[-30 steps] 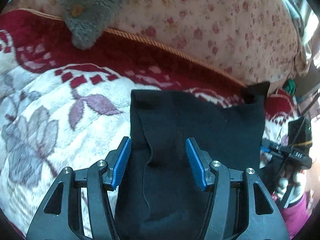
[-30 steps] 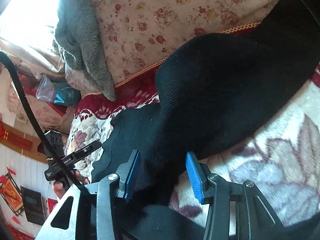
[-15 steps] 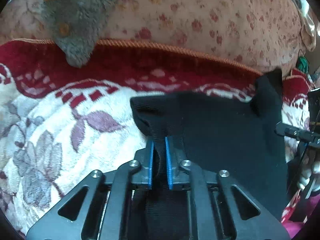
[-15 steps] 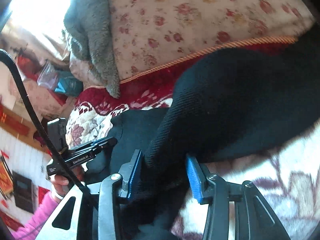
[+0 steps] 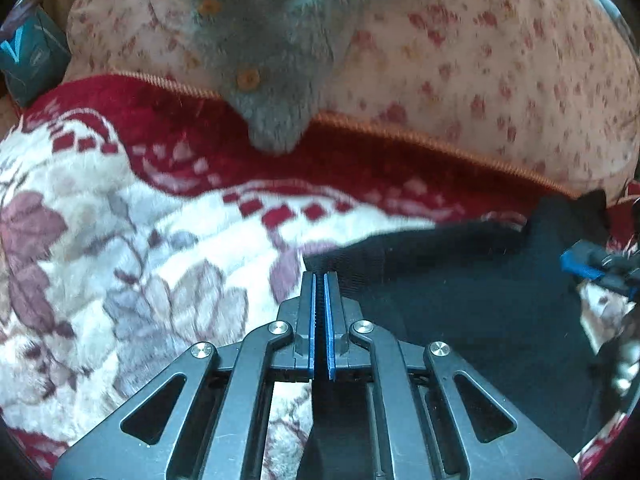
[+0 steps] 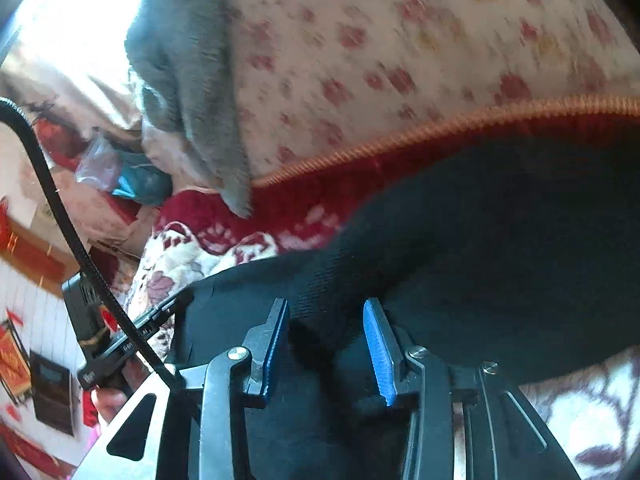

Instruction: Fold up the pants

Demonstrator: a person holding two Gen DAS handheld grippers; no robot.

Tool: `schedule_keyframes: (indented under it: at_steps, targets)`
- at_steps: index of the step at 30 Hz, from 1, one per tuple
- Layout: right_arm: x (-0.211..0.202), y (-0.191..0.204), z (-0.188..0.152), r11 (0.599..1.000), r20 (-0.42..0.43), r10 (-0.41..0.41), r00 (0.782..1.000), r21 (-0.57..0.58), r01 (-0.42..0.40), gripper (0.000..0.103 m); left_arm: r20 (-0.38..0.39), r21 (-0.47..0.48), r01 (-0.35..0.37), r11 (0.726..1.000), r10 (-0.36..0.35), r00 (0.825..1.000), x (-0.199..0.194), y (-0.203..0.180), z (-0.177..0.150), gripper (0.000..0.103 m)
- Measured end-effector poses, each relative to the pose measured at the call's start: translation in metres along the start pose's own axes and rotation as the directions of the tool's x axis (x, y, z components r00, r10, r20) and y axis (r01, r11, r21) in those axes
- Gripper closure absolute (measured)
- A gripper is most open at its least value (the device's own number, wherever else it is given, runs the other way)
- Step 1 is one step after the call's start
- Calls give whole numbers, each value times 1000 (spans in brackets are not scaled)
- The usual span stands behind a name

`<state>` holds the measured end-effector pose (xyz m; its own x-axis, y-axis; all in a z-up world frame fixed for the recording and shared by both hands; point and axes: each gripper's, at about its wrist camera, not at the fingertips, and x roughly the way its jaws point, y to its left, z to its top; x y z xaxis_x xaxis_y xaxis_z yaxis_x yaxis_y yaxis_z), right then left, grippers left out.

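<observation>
1. The left gripper [image 5: 319, 280] has its blue-padded jaws clenched almost together, with a thin edge of the black pants [image 5: 472, 292] pinched between the pads.
2. From that pinch the pants spread away to the right of the left jaws, lying on the floral blanket [image 5: 132, 280] and reaching toward the far right edge of the left wrist view.
3. To the left of and ahead of the left jaws lies bare blanket, cream with mauve flowers and a dark red border.
4. Beyond the border, straight ahead of the left jaws, a grey plush garment [image 5: 272, 60] with tan buttons hangs over a flowered pillow [image 5: 500, 72].
5. The right gripper [image 6: 326, 312] holds its jaws apart, and a thick fold of the pants [image 6: 500, 240] sits in the gap between the two blue pads; the pads do not press it.
6. Above and to the right of the right jaws the pants rise in a raised black hump, and more black cloth lies under the gripper body.
7. Left of the right jaws, in the right wrist view, the left gripper [image 6: 176, 304] shows at the edge of the pants.
</observation>
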<state>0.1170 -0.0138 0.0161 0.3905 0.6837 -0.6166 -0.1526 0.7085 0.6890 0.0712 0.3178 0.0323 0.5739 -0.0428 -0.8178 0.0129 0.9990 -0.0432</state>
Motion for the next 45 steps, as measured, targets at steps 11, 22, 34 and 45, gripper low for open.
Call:
schedule_keyframes:
  at_steps: [11,22,34,45]
  targets:
    - [-138,-14,-97,999,40,43,998,19,-43,54,114,-36,-38,999,42,993,-61,-22,-14,99]
    - [-283,-103,-211,932,256,-15,967,355,-79,51,115,18,143,990,-144,983,-101,-96,-38,80]
    - [-317,-188,-224,750,491,-138,860,619,-233,57,-1,27,168,985,-169,986,-88,-131,-84,80]
    - [-365,-199,-212,767,319,-497,807,596,237,79,12,-52,157,986,-156,988,-93,-109,-84,80]
